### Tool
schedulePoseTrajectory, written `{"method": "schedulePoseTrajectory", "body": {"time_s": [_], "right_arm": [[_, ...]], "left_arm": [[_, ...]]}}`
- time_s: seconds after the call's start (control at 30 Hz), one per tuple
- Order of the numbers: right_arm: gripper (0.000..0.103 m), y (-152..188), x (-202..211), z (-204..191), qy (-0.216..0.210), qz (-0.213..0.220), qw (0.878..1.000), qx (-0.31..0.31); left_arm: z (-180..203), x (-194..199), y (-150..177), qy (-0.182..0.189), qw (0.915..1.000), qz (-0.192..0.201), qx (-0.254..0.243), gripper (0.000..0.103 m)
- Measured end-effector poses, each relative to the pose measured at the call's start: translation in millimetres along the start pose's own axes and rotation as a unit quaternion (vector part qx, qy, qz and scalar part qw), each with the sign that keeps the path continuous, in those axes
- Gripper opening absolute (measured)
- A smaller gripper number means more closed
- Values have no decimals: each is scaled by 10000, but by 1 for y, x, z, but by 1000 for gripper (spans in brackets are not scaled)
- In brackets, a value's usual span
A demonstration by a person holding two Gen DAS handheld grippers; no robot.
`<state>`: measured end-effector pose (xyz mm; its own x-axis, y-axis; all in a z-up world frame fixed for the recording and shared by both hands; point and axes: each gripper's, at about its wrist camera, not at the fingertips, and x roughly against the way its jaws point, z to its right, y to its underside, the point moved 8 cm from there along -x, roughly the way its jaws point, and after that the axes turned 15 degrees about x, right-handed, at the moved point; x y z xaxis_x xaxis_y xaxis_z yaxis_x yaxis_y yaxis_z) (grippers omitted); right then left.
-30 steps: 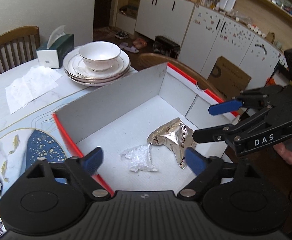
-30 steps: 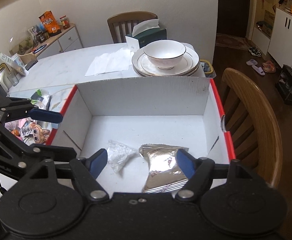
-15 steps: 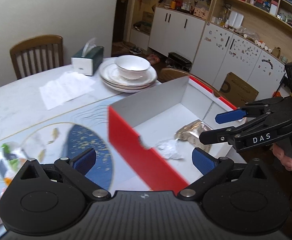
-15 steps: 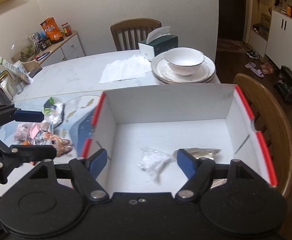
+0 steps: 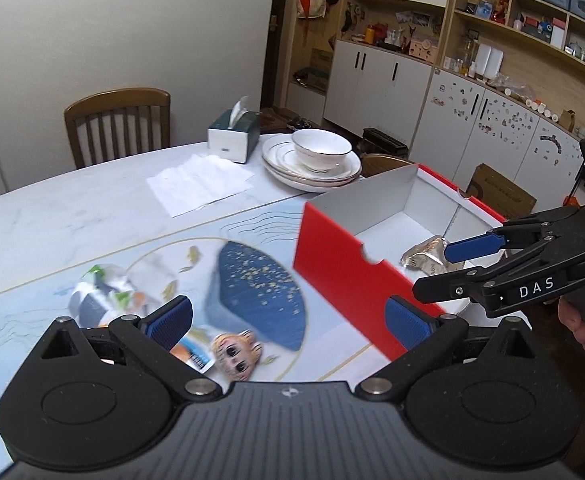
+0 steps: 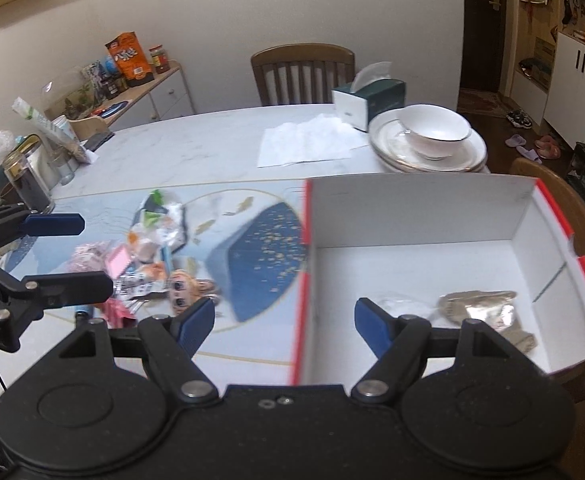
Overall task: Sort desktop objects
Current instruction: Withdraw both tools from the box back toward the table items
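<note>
A red-and-white cardboard box [image 5: 340, 272] [image 6: 412, 208] stands open at the table's right edge. Inside lie a gold foil packet [image 5: 424, 256] [image 6: 480, 308] and a crumpled clear bag [image 6: 400, 306]. Left of the box, a pile of small packets and a doll-face item [image 6: 144, 252] [image 5: 236, 354] rests on the patterned mat. My left gripper [image 5: 290, 322] [image 6: 92, 254] hangs open and empty above the pile. My right gripper [image 6: 284, 320] [image 5: 440, 270] is open and empty over the box's left wall.
Stacked plates with a bowl [image 5: 312, 160] [image 6: 428, 140], a tissue box [image 5: 234, 136] and a paper napkin [image 5: 200, 184] sit at the far side. Jars [image 6: 24, 176] stand at the left edge. A wooden chair [image 6: 572, 208] presses against the box's right side.
Both grippers have swung left, from over the box's inside toward the pile on the mat. The box now sits to the right in both views. Both stayed open and empty.
</note>
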<state>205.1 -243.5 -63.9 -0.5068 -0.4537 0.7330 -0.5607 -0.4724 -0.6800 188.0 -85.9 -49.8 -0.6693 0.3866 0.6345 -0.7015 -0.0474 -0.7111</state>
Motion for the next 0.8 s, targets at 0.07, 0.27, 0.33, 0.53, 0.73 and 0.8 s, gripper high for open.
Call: {"method": "schedulePoseTrajectory", "body": {"time_s": [0.07,0.27,0.33,0.53,0.73,0.8], "right_arm": [[77,-2,-2,-11,-3,8,10000,4],[77,-7,-10,-40,-35,11,10000,18],[77,-9,-13,-49,-31,-7,10000,42],[77,-12,-23,-71,-27,-55,10000,69],[77,-15,-36,-88,-27,-134,9998,148],[77,-15,-41,-93,-7,-156,9997,171]], "left_arm": [[-11,7,1,-34,10000,29,42,103],[-42,20,8,-142,9998,70,131,103],[-53,25,11,-170,9997,76,153,103],[-80,33,21,-274,9995,61,162,103],[-103,34,32,-359,9992,-6,177,103],[-110,33,36,-359,9992,-33,164,103]]}}
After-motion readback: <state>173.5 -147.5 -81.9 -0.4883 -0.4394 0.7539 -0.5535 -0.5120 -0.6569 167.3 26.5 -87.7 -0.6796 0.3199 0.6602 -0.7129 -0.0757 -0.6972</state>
